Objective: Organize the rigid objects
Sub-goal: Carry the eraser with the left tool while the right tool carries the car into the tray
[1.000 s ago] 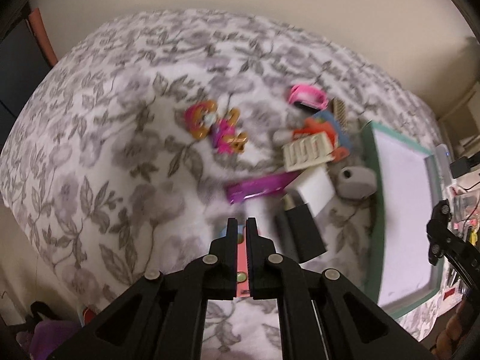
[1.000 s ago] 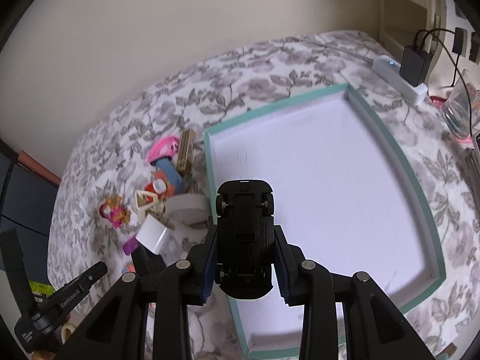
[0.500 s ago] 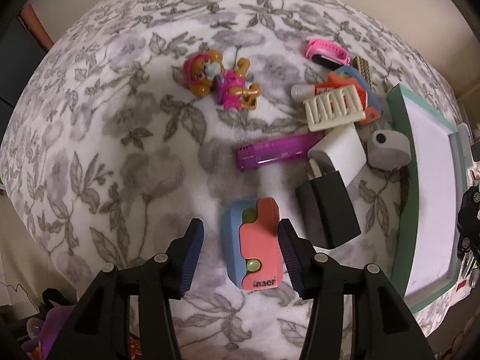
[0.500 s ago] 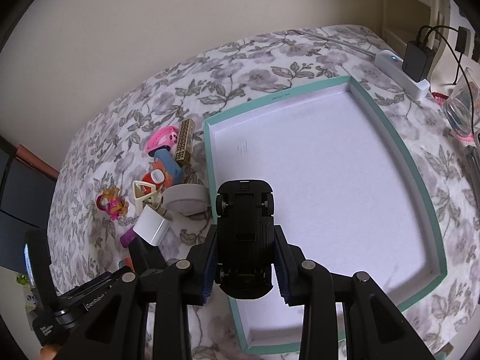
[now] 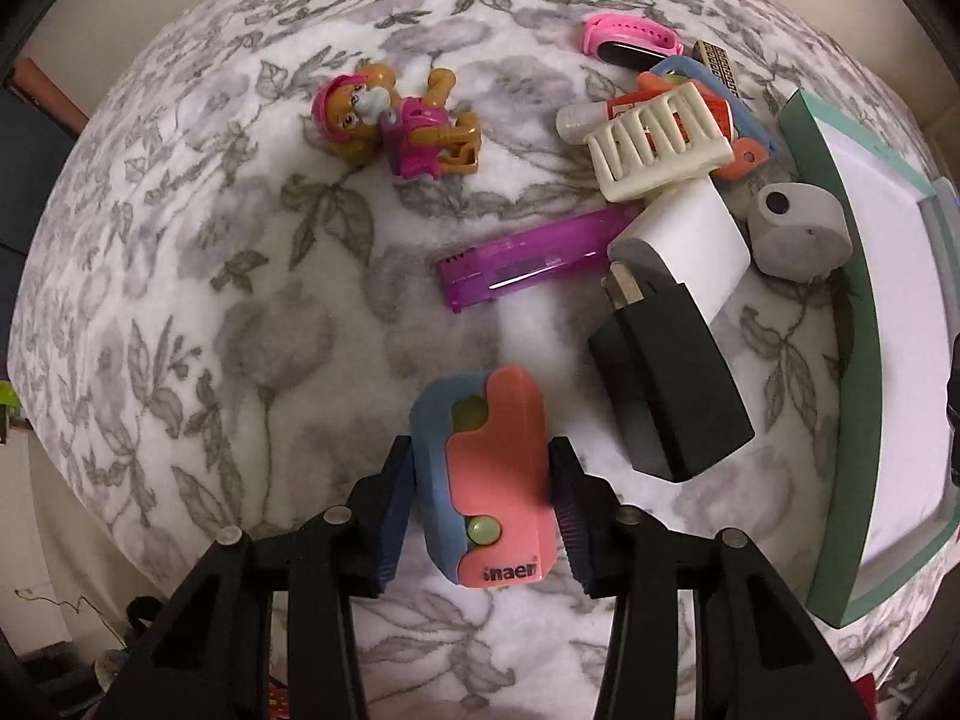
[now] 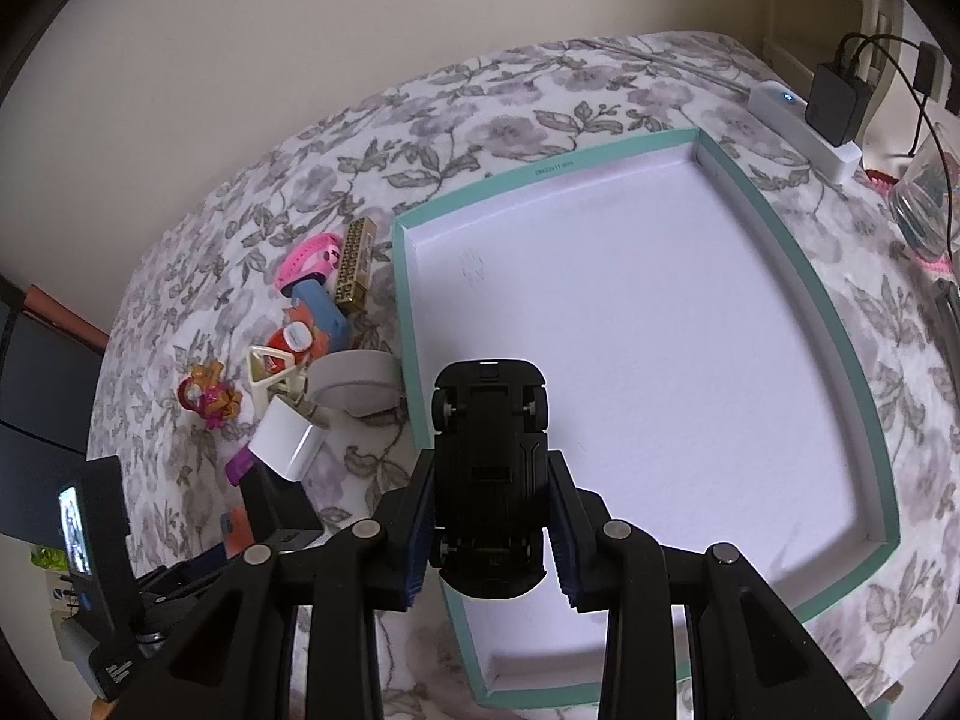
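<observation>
My left gripper (image 5: pixel 483 495) is open, its fingers on either side of a pink and blue case (image 5: pixel 485 483) lying on the floral cloth. My right gripper (image 6: pixel 489 516) is shut on a black toy car (image 6: pixel 489 468), held underside up above the near left edge of the teal tray (image 6: pixel 828 312). The tray's white floor holds nothing. A pile of small objects lies left of the tray: a black charger (image 5: pixel 669 381), a white charger (image 5: pixel 684 246), a purple lighter (image 5: pixel 528 264), a cream rack (image 5: pixel 657 141) and a dog figure (image 5: pixel 399 117).
A grey round device (image 5: pixel 798 231) rests against the tray wall (image 5: pixel 852 360). A pink watch (image 5: pixel 630 42) and a gold bar (image 6: pixel 354 267) lie at the far side of the pile. A power strip with a black adapter (image 6: pixel 834 102) and a glass jar (image 6: pixel 924 210) stand far right.
My left gripper opened from shut and moved down and forward, so its fingers now flank the pink and blue case. My right gripper kept hold of the car and shifted slightly over the tray edge.
</observation>
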